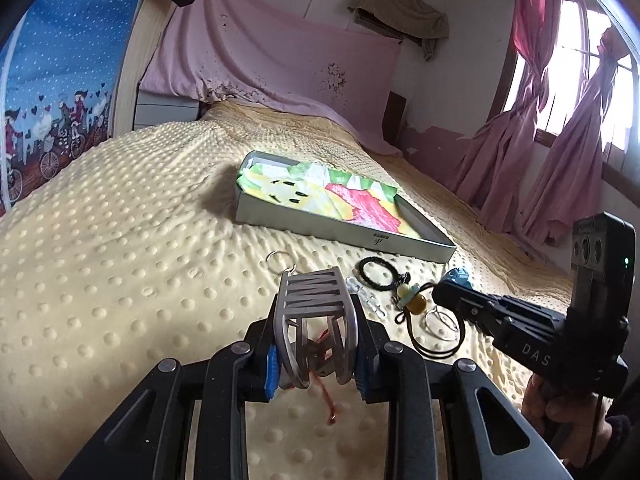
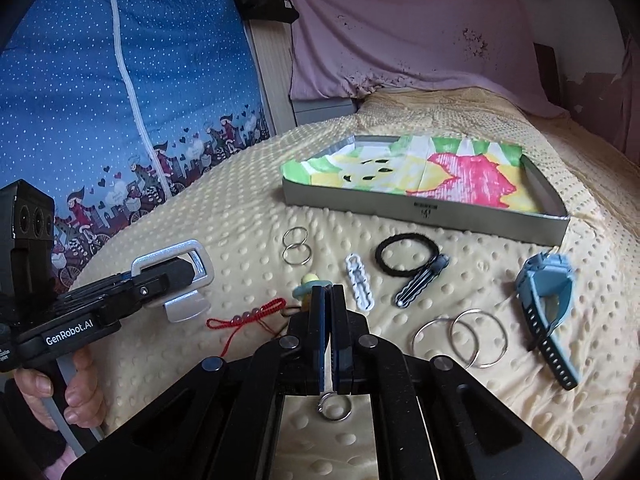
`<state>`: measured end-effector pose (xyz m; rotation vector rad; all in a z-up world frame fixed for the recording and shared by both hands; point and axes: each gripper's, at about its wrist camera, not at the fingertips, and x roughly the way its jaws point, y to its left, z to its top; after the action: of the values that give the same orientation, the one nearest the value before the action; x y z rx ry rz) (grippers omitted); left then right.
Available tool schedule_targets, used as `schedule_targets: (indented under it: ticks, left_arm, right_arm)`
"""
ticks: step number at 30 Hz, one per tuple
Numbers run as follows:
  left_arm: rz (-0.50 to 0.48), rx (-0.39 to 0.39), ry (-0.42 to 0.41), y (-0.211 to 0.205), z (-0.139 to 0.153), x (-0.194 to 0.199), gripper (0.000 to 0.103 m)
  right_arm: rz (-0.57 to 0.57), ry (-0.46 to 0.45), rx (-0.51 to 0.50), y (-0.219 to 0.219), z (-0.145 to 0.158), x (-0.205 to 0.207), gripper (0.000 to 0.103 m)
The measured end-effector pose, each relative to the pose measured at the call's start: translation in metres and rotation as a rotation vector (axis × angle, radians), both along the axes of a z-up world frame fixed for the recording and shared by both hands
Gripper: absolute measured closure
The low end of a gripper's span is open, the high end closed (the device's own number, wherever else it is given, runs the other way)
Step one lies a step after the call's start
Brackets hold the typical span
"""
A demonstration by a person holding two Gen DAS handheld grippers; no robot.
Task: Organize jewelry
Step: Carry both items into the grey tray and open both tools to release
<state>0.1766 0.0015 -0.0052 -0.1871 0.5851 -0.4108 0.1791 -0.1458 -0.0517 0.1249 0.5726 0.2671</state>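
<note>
While looking forward from the left wrist, saw left gripper (image 1: 316,372) partly open and clamped by both blue pads on a silver clip (image 1: 316,312), raised above the bed (image 1: 120,280). Glimpsed a red cord (image 1: 326,396) below and behind the clip. Found a key ring (image 1: 280,258) just ahead of the clip's tip, a black hair tie (image 1: 378,276) ahead to the right, and the tray (image 1: 340,228) farther ahead, lined with a bright printed cloth. Noted right gripper (image 1: 444,292) off to the right, jaws together, tip over a yellow bead (image 1: 416,300) and large rings (image 1: 442,320).

From the right wrist, saw right gripper (image 2: 329,320) fully closed, pads pressed flat together. Spotted a small ring (image 2: 334,406) just under the pads; could not tell whether pinched or lying on the bed. Found a white clip (image 2: 360,288) just right of the tip, a dark hair pin (image 2: 420,284) and the hair tie beyond, and a blue watch (image 2: 548,304) far right. Saw left gripper (image 2: 176,276) to the left, gripping the silver clip, with the tray (image 2: 424,204) well ahead.
</note>
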Motion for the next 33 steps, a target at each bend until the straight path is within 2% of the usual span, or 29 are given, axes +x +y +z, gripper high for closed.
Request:
schedule_targets:
  ticks: [3,7,15,19,24,28,33]
  left_arm:
    - [-0.006,-0.012,-0.006,-0.011,0.007,0.015,0.076]
    - [0.001,0.011,-0.038,-0.034,0.019,0.046,0.076]
    - [-0.006,-0.026,-0.019,-0.072,0.020,0.132,0.076]
    - [-0.010,-0.008,-0.002,-0.084,0.017,0.161,0.076]
    - [-0.003,0.045,0.078,-0.103,0.002,0.186,0.076]
    - [-0.023,0.057,0.145,-0.110,-0.013,0.191,0.076]
    - [-0.038,0.045,0.127,-0.111,-0.016,0.180,0.074]
  right_arm:
    - [-0.005,-0.015,-0.017,-0.008,0.012,0.008,0.100]
    - [-0.035,-0.053,-0.031,-0.027,0.031,0.027,0.100]
    - [-0.142,-0.050,0.043,-0.066,0.038,0.105,0.100]
    - [-0.172,-0.026,0.047,-0.078,0.030,0.133,0.100]
    - [-0.214,0.052,0.084,-0.096,0.006,0.157,0.100]
    - [-0.229,0.116,0.117,-0.106,-0.012,0.167,0.100]
    - [-0.242,0.147,0.154,-0.111,-0.025,0.168,0.100]
